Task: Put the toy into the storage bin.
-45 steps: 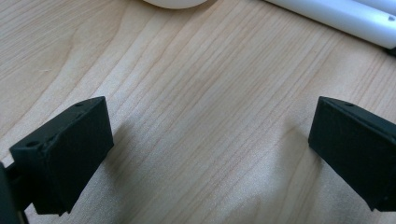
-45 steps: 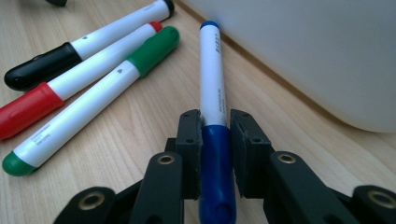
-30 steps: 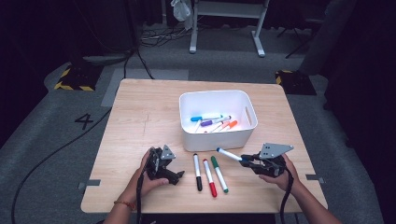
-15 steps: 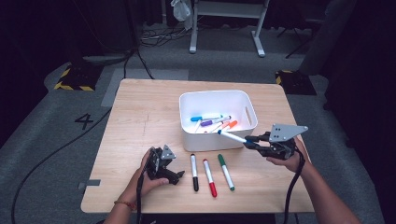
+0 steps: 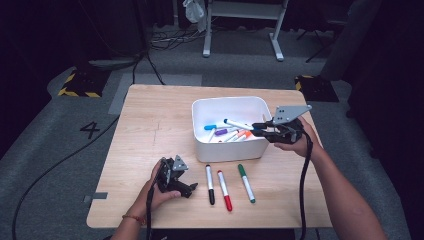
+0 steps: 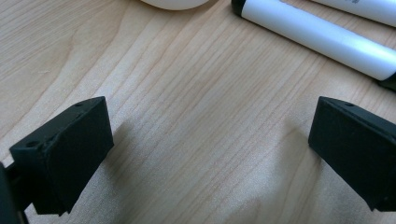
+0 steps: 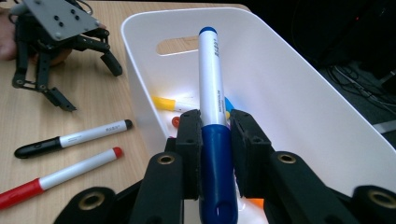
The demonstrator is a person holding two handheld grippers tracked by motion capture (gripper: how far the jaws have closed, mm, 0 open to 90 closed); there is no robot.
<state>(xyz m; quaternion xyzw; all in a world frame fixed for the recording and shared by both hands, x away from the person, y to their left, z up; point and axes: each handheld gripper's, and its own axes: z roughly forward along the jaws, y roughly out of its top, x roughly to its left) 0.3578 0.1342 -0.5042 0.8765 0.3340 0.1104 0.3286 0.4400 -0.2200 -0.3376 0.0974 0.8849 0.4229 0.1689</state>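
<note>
Right gripper (image 5: pixel 261 127) raised over bin (image 5: pixel 200 131), fingers pinching blue marker (image 7: pixel 212 112) (level); left gripper (image 5: pixel 186 187) on surface (image 5: pixel 150 125), fingers spread.

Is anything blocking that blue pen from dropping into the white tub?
Nothing visible does. The right gripper is clamped on the blue marker, which already hangs over the open white bin, past its rim. Below it lie only the markers already in the bin, with free floor space around them.

High overhead and two close gripper views, table (image 5: pixel 150 130) shared.
</note>
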